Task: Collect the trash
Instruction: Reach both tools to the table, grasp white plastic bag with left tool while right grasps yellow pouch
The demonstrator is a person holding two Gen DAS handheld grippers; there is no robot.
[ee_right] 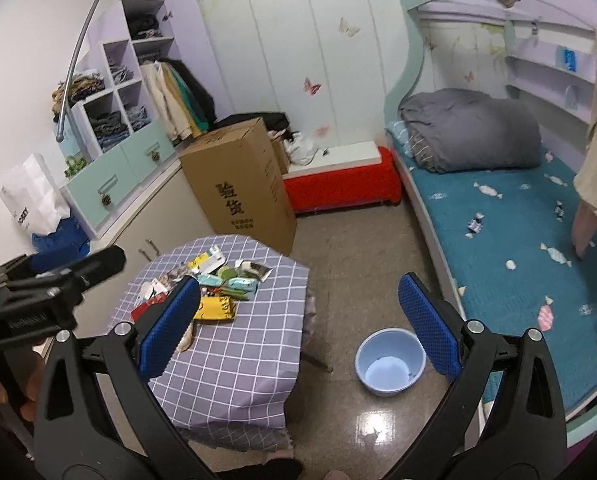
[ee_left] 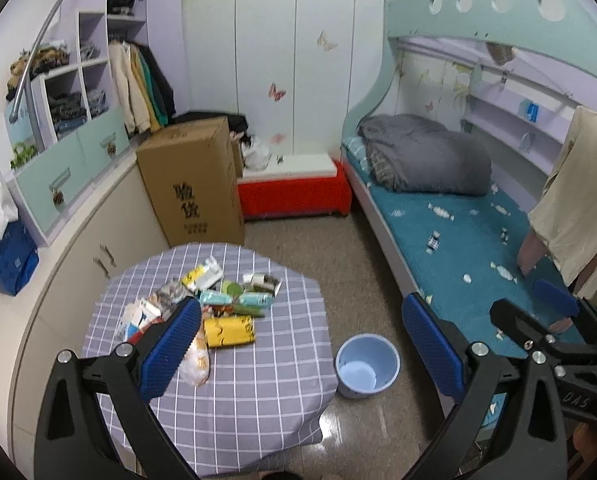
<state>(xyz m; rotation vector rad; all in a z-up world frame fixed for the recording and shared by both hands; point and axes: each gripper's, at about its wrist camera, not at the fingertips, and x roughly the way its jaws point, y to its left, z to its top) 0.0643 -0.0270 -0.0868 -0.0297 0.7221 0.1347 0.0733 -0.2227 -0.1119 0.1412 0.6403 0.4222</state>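
**A:** Starting from the left, what is sitting on the desk (ee_left: 258,380)?

**B:** A grey checked cloth is covering it, and a pile of trash (ee_left: 202,304) is lying on its far half: crumpled wrappers, a yellow packet (ee_left: 229,331), a teal pack (ee_left: 254,300) and a pale bag (ee_left: 196,360) at the near edge of the heap.

**A:** And where is the left hand-held gripper (ee_left: 302,348) hanging relative to that pile?

**B:** It is hovering above the desk with its jaws spread wide and nothing between them. In its own view, its left blue pad (ee_left: 170,352) is overlapping the near-left side of the pile, while the other pad is showing over the bed's edge. I cannot tell whether anything is touching.

**A:** What is standing to the right of the desk?

**B:** A light blue bucket (ee_left: 368,366) is resting upright on the floor (ee_left: 338,248), just beside the desk and near the bed (ee_left: 478,248). It is looking empty inside.

**A:** And the right hand-held gripper (ee_right: 298,324)?

**B:** It is also gaping wide and carrying nothing. From its camera, the pile (ee_right: 218,284) is lying ahead and to the left, partly behind its left pad (ee_right: 170,332), and the bucket (ee_right: 390,362) is sitting low between the two pads, nearer the right one. The left hand-held gripper (ee_right: 74,276) is showing at that view's left edge, beside the desk (ee_right: 234,360).
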